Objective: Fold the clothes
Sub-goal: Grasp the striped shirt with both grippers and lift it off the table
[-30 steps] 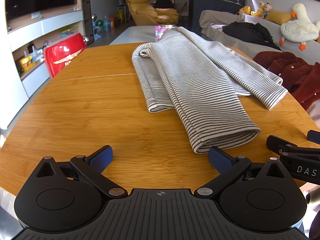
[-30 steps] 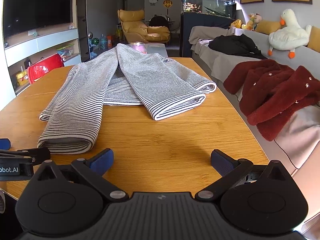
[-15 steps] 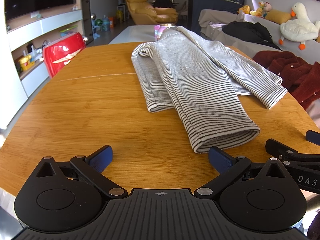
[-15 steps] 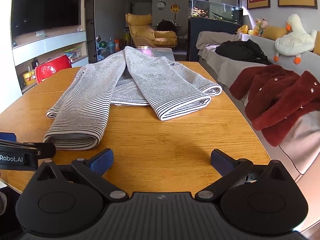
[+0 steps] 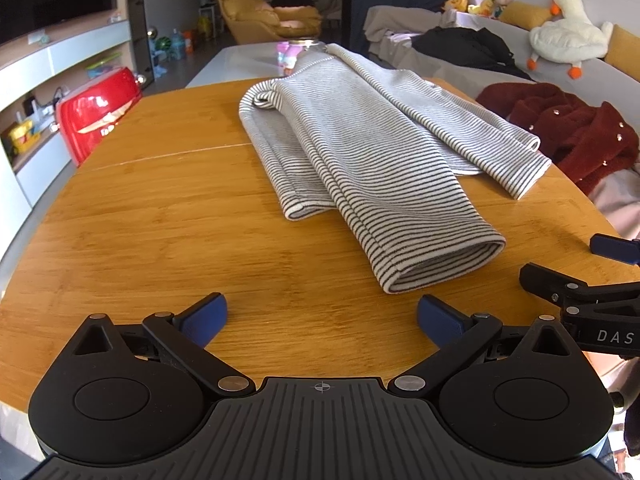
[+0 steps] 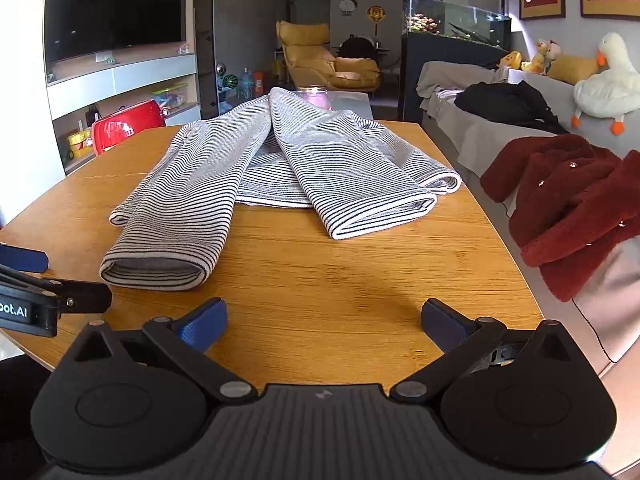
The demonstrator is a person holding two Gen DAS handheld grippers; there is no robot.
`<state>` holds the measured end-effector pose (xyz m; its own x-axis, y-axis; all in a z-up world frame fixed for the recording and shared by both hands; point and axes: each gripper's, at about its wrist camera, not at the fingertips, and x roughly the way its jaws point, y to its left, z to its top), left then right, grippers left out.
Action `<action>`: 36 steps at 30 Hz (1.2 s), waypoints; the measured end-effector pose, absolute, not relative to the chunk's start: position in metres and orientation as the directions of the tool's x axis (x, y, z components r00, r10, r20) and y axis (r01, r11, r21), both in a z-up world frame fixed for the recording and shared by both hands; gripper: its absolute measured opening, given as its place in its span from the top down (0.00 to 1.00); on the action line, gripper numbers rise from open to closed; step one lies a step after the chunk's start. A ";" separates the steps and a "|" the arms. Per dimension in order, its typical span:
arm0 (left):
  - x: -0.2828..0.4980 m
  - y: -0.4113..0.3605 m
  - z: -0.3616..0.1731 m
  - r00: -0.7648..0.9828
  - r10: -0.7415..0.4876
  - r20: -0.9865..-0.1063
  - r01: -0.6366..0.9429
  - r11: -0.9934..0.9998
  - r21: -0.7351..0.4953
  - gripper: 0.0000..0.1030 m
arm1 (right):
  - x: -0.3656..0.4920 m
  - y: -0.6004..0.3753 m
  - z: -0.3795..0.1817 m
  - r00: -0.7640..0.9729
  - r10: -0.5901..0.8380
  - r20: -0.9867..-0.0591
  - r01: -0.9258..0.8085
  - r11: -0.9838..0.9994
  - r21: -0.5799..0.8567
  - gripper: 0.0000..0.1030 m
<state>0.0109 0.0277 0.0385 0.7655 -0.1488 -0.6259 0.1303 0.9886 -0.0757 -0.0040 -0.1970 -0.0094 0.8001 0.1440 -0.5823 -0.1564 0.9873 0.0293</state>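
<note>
Striped garment (image 5: 372,148) flat on wooden table (image 5: 160,216), toward far edge, two long folded sections reaching toward near edge; nearer cuff end (image 6: 156,268) open, just ahead of grippers. Left gripper (image 5: 322,316) above near edge, jaws spread wide, nothing between blue pads. Right gripper (image 6: 324,318) beside it, jaws likewise spread, empty, apart from cloth. Beyond right table edge: dark red fleece jacket (image 6: 572,204) on sofa, white plush goose (image 6: 608,80) behind. Red toaster (image 5: 96,108) past left edge.
</note>
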 end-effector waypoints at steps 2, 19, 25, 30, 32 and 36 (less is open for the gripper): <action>0.014 0.034 0.049 0.777 -0.180 -0.604 0.152 0.983 -0.098 0.00 | 0.002 -0.207 -0.001 0.788 0.207 -0.579 -0.188 0.978 0.094 0.00; 0.228 0.078 0.020 0.643 -0.501 -0.579 0.139 0.820 -0.555 0.06 | 0.188 -0.190 0.067 0.859 0.194 -0.473 -0.281 0.952 -0.120 0.51; 0.259 0.080 -0.005 0.641 -0.525 -0.560 0.040 0.752 -0.658 0.08 | 0.226 -0.184 0.063 0.844 0.199 -0.498 -0.283 0.954 -0.098 0.51; 0.274 0.076 -0.005 0.638 -0.498 -0.587 -0.004 0.760 -0.649 0.71 | 0.246 -0.175 0.055 0.830 0.208 -0.518 -0.305 0.946 -0.108 0.51; 0.278 0.085 0.002 0.654 -0.512 -0.557 0.005 0.739 -0.673 0.81 | 0.251 -0.166 0.055 0.825 0.219 -0.520 -0.326 0.938 -0.121 0.48; 0.282 0.116 0.031 0.739 -0.492 -0.460 0.027 0.704 -0.710 0.82 | 0.263 -0.136 0.049 0.800 0.271 -0.536 -0.403 0.904 -0.145 0.31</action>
